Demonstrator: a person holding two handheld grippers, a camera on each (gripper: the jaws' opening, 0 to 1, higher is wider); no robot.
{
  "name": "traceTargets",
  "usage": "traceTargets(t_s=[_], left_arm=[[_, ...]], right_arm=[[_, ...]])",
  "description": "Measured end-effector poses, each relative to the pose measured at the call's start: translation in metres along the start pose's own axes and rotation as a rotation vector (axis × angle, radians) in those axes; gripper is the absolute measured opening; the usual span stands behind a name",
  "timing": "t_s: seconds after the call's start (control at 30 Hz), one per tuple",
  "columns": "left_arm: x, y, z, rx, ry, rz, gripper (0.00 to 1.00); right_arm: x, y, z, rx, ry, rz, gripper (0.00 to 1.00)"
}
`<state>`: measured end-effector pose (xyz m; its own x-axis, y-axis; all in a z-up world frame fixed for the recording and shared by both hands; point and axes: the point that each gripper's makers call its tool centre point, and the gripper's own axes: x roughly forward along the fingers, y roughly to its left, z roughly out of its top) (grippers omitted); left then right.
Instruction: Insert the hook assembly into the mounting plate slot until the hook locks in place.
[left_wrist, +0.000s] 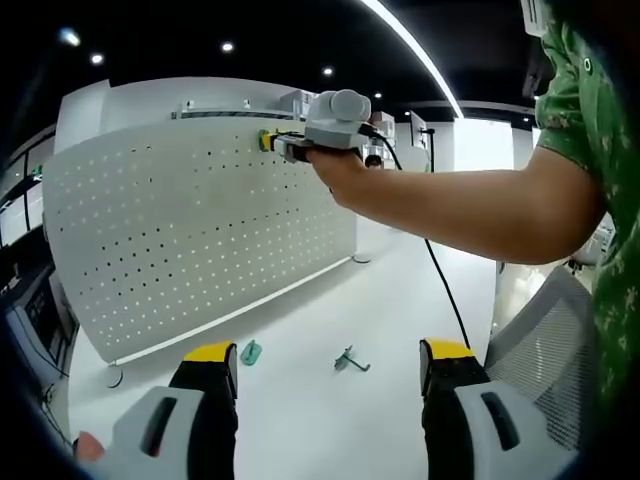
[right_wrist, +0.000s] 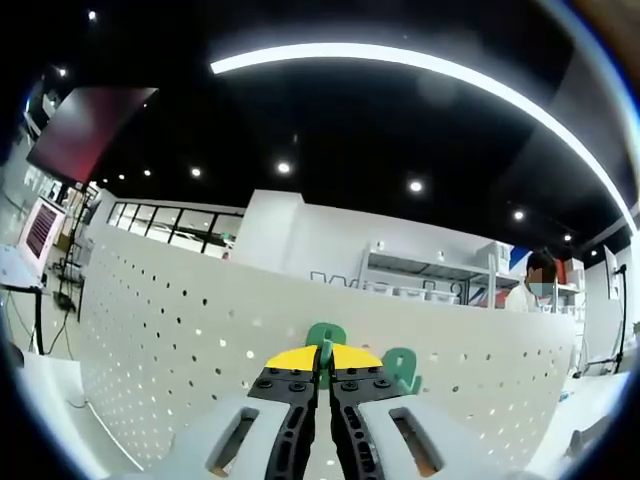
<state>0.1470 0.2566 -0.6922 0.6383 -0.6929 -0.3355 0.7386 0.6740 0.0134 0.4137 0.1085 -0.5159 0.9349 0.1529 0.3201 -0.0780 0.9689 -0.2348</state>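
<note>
My right gripper (right_wrist: 325, 372) is clenched on a green hook (right_wrist: 325, 338), pressed up near the top edge of the white pegboard (right_wrist: 180, 330), with a second green hook (right_wrist: 400, 368) mounted just beside it at 3 o'clock. My left gripper (left_wrist: 328, 362) hangs released over the white table (left_wrist: 300, 400), where a green hook assembly (left_wrist: 350, 360) lies at 12 o'clock and a small green piece (left_wrist: 251, 352) at 10 o'clock

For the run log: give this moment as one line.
right gripper: shut on green plastic hook, at white perforated pegboard top edge | left gripper: open, empty | white table: two green hook parts
</note>
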Motion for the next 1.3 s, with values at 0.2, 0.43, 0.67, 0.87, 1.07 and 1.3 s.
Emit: traceTargets(t_s=[0.2,0.43,0.67,0.87,1.07,1.3], left_arm=[[0.0005,0.0005,-0.0005,-0.005,0.001,0.001,0.76],[0.0009,0.0018,-0.0013,-0.011,0.001,0.002,0.76],[0.0014,0.0017,-0.0017,-0.016,0.001,-0.001,0.76],[0.0015,0.0014,-0.0019,-0.016,0.002,-0.003,0.76],[0.0009,0.0021,-0.0029,-0.018,0.004,-0.001,0.76],[0.0008,0.0016,-0.0031,-0.018,0.004,-0.003,0.75]], right_arm=[[0.0015,-0.0014,-0.0014,-0.002,0.003,0.000,0.02],[0.0008,0.0000,-0.0019,-0.005,0.007,0.001,0.02],[0.0007,-0.0006,-0.0029,-0.009,0.010,0.003,0.02],[0.0017,-0.0007,-0.0020,-0.006,0.008,0.002,0.02],[0.0022,-0.0001,-0.0020,0.012,0.011,-0.001,0.02],[0.0013,0.0003,-0.0026,0.042,0.014,-0.008,0.02]])
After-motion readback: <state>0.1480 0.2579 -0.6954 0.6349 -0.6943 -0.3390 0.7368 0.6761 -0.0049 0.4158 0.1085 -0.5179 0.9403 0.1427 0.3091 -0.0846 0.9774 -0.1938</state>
